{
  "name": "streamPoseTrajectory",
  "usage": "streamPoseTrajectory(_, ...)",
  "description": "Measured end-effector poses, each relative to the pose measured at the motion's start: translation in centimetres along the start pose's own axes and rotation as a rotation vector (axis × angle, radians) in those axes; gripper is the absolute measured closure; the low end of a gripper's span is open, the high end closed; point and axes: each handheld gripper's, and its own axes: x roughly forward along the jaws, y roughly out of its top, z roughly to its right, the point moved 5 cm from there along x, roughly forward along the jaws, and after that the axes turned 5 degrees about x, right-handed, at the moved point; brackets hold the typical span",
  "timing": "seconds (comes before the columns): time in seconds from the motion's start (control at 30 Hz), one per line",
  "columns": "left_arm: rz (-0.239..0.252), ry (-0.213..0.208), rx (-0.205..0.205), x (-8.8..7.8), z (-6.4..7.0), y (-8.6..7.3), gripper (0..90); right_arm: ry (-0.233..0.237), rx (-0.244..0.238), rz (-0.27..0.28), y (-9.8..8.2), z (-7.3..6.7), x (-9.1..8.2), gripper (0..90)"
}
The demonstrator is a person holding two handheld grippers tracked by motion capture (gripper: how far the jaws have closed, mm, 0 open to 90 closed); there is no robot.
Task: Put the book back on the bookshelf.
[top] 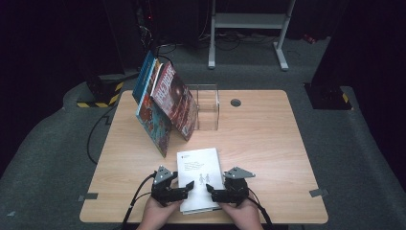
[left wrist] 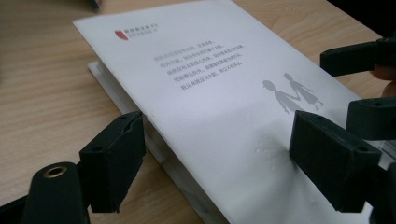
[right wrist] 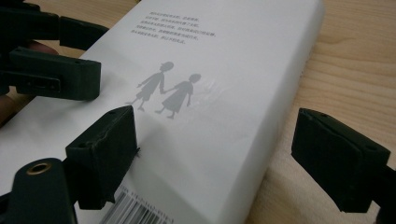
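- Dark floor and black shapes surround the pale wooden surface (top: 268, 139) in the high view; what stands in the upper corners of the frame is too dim to make out.
- At the upper left of the surface, leaning books (top: 163, 103) rest against a clear stand (top: 207, 108); their cover lettering is too small to read.
- The person's forearms are cut off by the bottom edge of the high view.
- The white book (top: 198, 177) lies flat at the lower middle of the surface, its near end hidden between the hands.
- Its cover is plain white with a small red mark at one corner, a block of grey text too fine to read, and two grey silhouettes holding hands; a barcode is cut off at the lower edge of the right gripper view.
- The left claw (top: 183, 188) is spread: in the left gripper view one jaw sits beside the book's edge on the wood, the other over the cover.
- The right claw (top: 214, 190) is spread too, straddling the opposite edge, one jaw over the cover, one above the wood.
- Whether any jaw touches the book I cannot tell.
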Motion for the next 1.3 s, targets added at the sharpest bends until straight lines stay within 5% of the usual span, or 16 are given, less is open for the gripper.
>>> streamPoseTrajectory(0.2, -0.014, -0.040, -0.016, 0.6, 0.4, 0.0, 15.9, 0.024, 0.028, -0.010, -0.7, 0.5, -0.8, 13.6)
streamPoseTrajectory(0.47, -0.017, -0.059, 0.013, 1.1, 0.9, 0.3, 15.7, 0.076, 0.062, -0.033, -0.7, 0.6, -0.6, 16.5)
streamPoseTrajectory(0.8, -0.015, -0.085, 0.091, 2.5, 1.3, 1.9, 18.5, -0.012, 0.030, -0.008, -0.3, 0.9, -1.0, 15.7)
streamPoseTrajectory(1.03, 0.017, -0.098, 0.103, 2.8, 0.8, 2.5, 24.6, -0.036, 0.003, 0.032, 0.1, 1.5, -0.9, 20.4)
streamPoseTrajectory(1.3, -0.045, -0.131, 0.095, 2.9, 0.3, 2.8, 25.6, -0.045, 0.011, 0.039, 0.2, 1.6, -0.9, 21.2)
